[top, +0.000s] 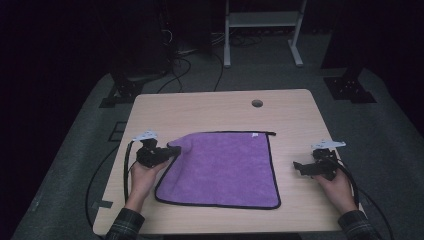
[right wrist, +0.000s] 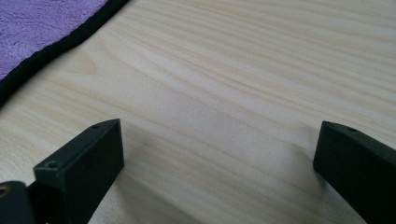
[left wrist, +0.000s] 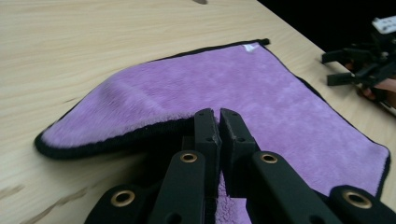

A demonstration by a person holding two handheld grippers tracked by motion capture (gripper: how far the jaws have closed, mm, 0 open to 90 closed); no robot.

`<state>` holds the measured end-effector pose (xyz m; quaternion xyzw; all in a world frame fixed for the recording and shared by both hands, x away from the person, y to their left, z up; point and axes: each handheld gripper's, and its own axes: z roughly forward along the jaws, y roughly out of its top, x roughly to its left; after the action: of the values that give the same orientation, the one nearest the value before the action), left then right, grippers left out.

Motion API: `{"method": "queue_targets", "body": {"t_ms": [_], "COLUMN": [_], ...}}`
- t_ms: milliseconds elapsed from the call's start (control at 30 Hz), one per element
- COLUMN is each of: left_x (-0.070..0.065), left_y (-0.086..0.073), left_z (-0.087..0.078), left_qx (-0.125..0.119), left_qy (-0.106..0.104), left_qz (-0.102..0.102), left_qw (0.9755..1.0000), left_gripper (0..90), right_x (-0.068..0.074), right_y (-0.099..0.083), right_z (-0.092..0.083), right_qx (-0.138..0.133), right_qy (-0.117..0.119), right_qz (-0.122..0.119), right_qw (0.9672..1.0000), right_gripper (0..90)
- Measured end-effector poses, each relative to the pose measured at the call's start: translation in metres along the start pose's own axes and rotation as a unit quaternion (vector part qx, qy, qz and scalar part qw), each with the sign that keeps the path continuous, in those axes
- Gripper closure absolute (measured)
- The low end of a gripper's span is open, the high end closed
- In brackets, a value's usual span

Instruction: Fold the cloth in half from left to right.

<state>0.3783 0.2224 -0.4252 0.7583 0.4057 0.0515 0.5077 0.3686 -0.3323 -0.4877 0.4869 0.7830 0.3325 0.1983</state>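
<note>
A purple cloth [top: 222, 167] with a black hem lies spread on the wooden table [top: 210, 107]. My left gripper [top: 175, 150] is shut on the cloth's left edge and holds that part lifted, so the far left corner curls up off the wood. In the left gripper view the jaws pinch the purple cloth [left wrist: 224, 88] at its black hem, left gripper [left wrist: 218, 116]. My right gripper [top: 298, 167] rests to the right of the cloth, open and empty. In the right gripper view my right gripper [right wrist: 215, 149] frames bare wood, with the cloth's hem [right wrist: 56, 42] at top left.
A round cable hole [top: 257, 103] sits in the table near its far edge. Cables trail from both grippers off the table's sides. A white metal frame [top: 262, 22] and dark stands are on the floor beyond the table.
</note>
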Motion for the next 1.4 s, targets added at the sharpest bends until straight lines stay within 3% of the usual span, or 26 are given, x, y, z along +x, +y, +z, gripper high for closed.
{"method": "queue_targets", "body": {"t_ms": [433,633,1100,1400], "left_x": [-0.027,-0.039,-0.069,-0.084], "left_y": [0.017,0.025,0.036,0.038], "left_z": [0.046,0.067,0.112,0.144], "left_qx": [0.025,0.030,0.045,0.059], "left_qy": [-0.050,-0.068,-0.112,-0.133], "left_qz": [0.052,0.062,0.088,0.094], "left_qw": [0.9971,0.9953,0.9887,0.9849], "left_gripper": [85.8,85.8,85.7,85.7], "right_x": [0.000,0.000,0.000,0.000], "right_y": [0.000,0.000,0.000,0.000], "right_z": [0.000,0.000,0.000,0.000], "right_qx": [0.000,0.000,0.000,0.000], "right_qy": [0.000,0.000,0.001,0.000], "right_qz": [0.000,-0.001,-0.001,-0.001], "right_qw": [1.0000,1.0000,1.0000,1.0000], "right_gripper": [0.9,0.9,0.9,0.9]}}
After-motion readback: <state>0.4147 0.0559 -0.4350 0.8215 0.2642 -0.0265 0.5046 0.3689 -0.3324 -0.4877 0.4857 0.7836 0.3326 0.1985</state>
